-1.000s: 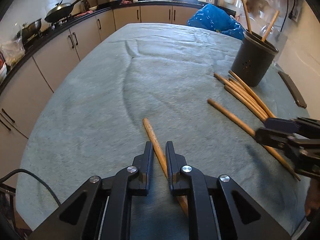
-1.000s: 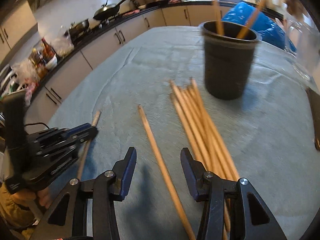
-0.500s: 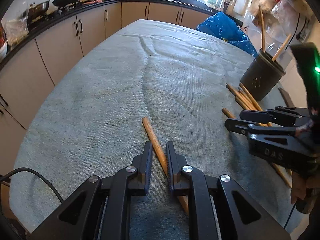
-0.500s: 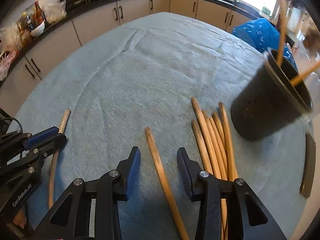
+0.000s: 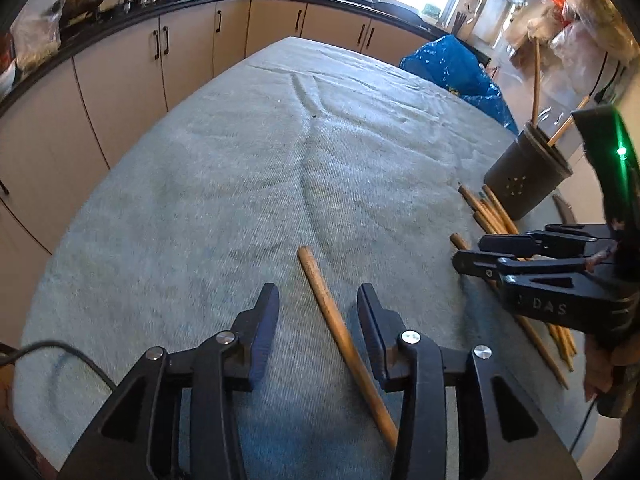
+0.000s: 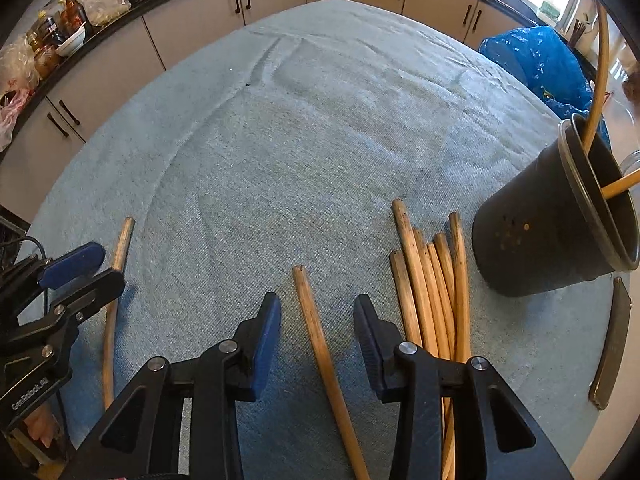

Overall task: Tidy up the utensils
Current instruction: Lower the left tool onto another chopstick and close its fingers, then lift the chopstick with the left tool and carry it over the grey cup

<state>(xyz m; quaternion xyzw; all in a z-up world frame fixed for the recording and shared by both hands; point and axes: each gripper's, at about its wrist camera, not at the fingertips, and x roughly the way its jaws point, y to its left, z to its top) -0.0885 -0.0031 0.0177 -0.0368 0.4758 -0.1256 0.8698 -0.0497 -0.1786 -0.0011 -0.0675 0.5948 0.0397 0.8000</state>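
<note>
The left gripper [image 5: 318, 306] stood open around one long wooden stick [image 5: 340, 336] (not touching it); the right gripper [image 6: 317, 314] was open astride another wooden stick [image 6: 320, 344].

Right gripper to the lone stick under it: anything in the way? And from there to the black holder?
Nothing visible blocks the grasp: the right gripper is open with the lone stick lying between its fingers. Toward the black holder, the stick bundle lies on the cloth in between; lifting the stick should clear it.
</note>
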